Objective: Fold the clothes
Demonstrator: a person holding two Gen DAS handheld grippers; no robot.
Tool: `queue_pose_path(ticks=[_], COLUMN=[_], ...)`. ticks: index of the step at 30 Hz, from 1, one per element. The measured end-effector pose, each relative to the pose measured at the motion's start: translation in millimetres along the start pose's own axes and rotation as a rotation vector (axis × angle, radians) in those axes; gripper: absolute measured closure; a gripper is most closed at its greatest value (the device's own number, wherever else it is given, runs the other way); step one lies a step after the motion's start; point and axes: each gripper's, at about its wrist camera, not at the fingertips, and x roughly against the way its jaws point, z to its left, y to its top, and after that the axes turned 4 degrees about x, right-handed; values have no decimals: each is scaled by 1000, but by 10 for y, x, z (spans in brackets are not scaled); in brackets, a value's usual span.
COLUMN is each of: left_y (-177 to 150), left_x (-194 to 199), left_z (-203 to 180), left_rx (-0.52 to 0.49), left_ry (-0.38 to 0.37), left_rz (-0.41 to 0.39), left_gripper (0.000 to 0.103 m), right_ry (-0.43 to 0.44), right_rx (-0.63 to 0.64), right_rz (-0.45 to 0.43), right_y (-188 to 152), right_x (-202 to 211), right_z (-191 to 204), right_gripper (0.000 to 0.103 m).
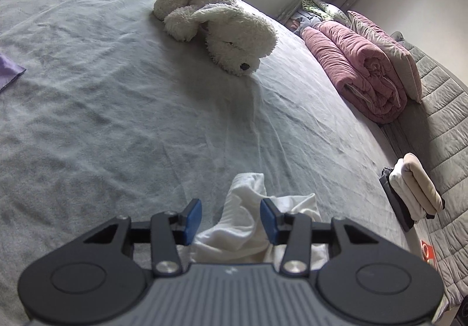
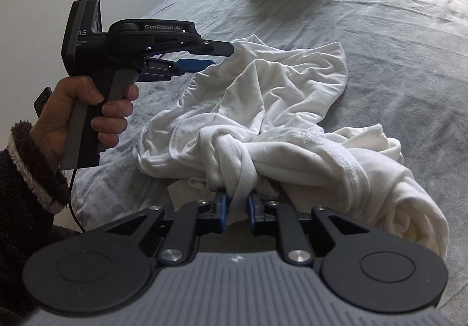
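White cotton, a crumpled garment (image 2: 280, 109), lies heaped on the grey bedsheet (image 2: 395, 33) of the bed I am working over. My right gripper (image 2: 236, 204) has its blue-padded fingers (image 2: 223, 206) pinched on a twisted fold at the near edge of the garment, the cloth bunched between them. My left gripper (image 2: 218, 55), held in a hand (image 2: 84, 115) with a fuzzy dark sleeve (image 2: 26, 179), hovers over the garment's far left edge; from its own camera, its fingers (image 1: 193, 219) stand spread apart with the white cloth (image 1: 248, 226) below and between them, not gripped. A white plush dog (image 1: 216, 30) lies further up the bed, well apart from the garment. A rolled pink quilt (image 1: 359, 71) and a small stack of folded clothes (image 1: 415, 188) sit along the bed's right side
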Motion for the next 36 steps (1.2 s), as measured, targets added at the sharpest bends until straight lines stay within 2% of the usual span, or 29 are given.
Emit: queue_pose_path(ticks=[1, 2, 3, 5, 6, 10, 14, 20, 25, 32, 36], left_y=[-4, -7, -12, -15, -15, 7, 20, 29, 69, 167, 229], left_x=[-27, -55, -79, -119, -132, -88, -37, -5, 7, -2, 4], left_z=[-22, -44, -62, -72, -75, -117, -198, -254, -262, -221, -194], left_rx=[-8, -16, -20, -10, -4, 3, -22, -43, -37, 0, 35], left_ry=[4, 7, 11, 21, 29, 55, 80, 111, 121, 139, 151], left_rz=[2, 3, 6, 4, -3, -57, -106, -150, -179, -228, -283], left_gripper=[61, 69, 81, 95, 97, 100, 100, 100, 100, 100, 100], right_ry=[3, 2, 2, -3, -12, -75, -179, -296, -432, -698, -802], right_rx=[-3, -5, -7, -13, -19, -37, -61, -110, -109, -51, -43], right_rz=[-11, -25, -40, -71, -87, -178, -272, -345, -362, -333, -305], right_y=[8, 17, 27, 47, 58, 116, 205, 305, 335, 471, 578], right_x=[40, 94, 147, 263, 332, 667, 969, 1168, 1243, 1302, 1283], right_z=[-8, -16, -25, -49, -71, -186, -370, -604, -758, -1072, -1351], right_gripper=[90, 91, 92, 92, 92, 93, 93, 93, 93, 93, 94])
